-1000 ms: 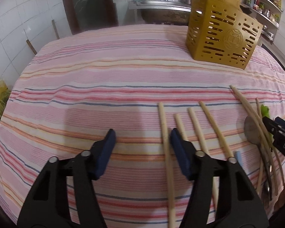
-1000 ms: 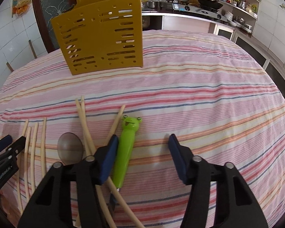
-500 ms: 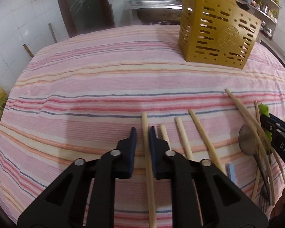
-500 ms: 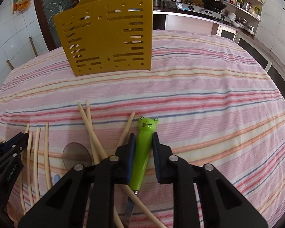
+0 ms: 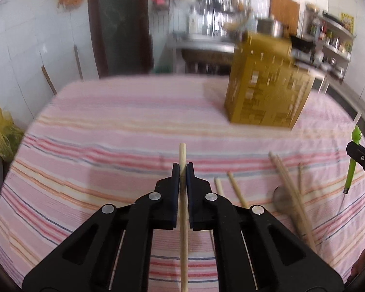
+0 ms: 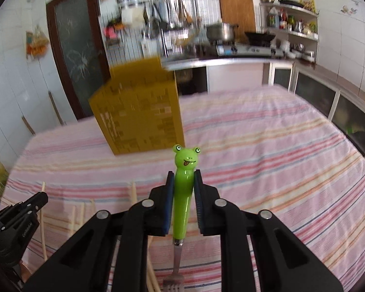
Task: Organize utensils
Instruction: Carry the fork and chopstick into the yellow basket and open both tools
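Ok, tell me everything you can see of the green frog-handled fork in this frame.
The fork has a glossy bright green handle, plastic by the look of it, topped with a cartoon frog head: bulging eyes, tongue out. A thin metal neck leads back to the tines at the lower edge of the right wrist view. The right gripper is shut on the handle, pads on both sides, frog head pointing away from the camera. It is held clear of the striped tablecloth; nothing else touches it.

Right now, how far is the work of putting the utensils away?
Just begun. The yellow holder seems to have nothing in it. In hand: the left gripper is shut on one chopstick, the right gripper on the frog fork. Left: more chopsticks and a spoon on the tablecloth.
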The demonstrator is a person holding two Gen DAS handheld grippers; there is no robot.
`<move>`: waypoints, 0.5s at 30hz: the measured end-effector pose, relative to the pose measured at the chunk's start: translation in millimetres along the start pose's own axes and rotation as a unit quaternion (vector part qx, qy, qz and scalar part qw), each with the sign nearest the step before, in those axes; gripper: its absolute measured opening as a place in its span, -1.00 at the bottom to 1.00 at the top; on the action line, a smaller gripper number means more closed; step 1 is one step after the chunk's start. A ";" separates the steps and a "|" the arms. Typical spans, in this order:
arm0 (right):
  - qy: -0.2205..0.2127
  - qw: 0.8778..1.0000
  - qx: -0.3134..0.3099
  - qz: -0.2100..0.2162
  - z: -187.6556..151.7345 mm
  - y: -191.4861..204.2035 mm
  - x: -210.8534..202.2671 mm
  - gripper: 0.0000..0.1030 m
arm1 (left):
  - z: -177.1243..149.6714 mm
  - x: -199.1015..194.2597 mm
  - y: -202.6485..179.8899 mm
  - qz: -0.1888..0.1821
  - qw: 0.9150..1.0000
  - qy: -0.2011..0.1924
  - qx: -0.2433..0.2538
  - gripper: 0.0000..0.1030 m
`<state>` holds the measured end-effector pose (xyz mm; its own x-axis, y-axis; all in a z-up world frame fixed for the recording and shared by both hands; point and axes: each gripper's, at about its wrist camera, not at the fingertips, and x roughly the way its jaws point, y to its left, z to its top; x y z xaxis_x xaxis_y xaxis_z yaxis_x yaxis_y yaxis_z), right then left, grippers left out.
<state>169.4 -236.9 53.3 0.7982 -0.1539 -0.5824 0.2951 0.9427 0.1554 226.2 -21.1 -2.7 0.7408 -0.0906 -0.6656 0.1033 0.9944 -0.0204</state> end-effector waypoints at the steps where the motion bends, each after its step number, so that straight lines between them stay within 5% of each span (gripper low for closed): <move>1: -0.013 1.000 0.001 0.007 2.8 -1.3 -6.4 -0.69 | 3.1 -8.1 1.0 -0.004 1.000 -0.013 -0.005 -0.91; 8: -0.081 0.996 -0.024 0.027 24.5 -2.9 -43.8 -0.70 | 24.0 -67.6 4.2 -0.038 0.994 -0.093 -0.033 -0.91; 15: -0.094 0.994 -0.040 0.028 33.9 -1.9 -48.4 -0.70 | 39.1 -100.9 -21.0 -0.043 0.988 -0.148 -0.009 -0.91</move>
<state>148.0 -241.2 108.3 0.8987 -0.1464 -0.4134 0.2106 0.9709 0.1140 175.2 -35.0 94.1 0.8914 -0.1840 -0.4141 0.1645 0.9829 -0.0826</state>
